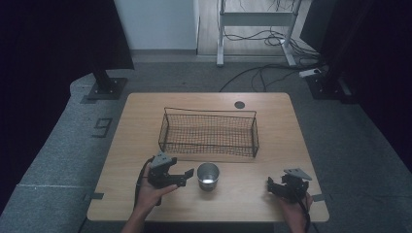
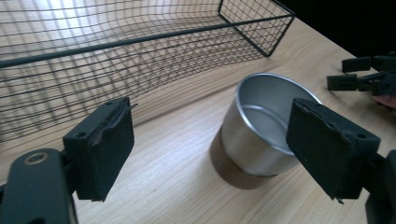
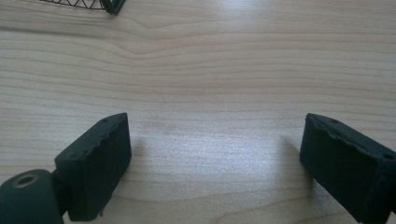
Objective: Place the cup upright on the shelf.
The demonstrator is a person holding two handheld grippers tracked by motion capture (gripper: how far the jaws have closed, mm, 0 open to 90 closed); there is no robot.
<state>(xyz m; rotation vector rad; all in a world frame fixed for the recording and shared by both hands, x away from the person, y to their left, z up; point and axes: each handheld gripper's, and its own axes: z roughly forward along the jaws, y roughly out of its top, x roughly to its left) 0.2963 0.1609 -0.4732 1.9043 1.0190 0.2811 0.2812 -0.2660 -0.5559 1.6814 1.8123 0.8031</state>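
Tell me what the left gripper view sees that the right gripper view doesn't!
Left gripper view: a shiny metal cup standing upright, the wire basket and its long side behind it, and the right gripper far off. Right gripper view: bare wood with soft shadows beside its jaws, and just a basket corner at the top. Both: the wooden table and two black jaws held wide apart, gripping nothing.

Grey carpet (image 1: 53,145) (cables (image 1: 262,73) trailing), dark curtains (image 1: 48,39).
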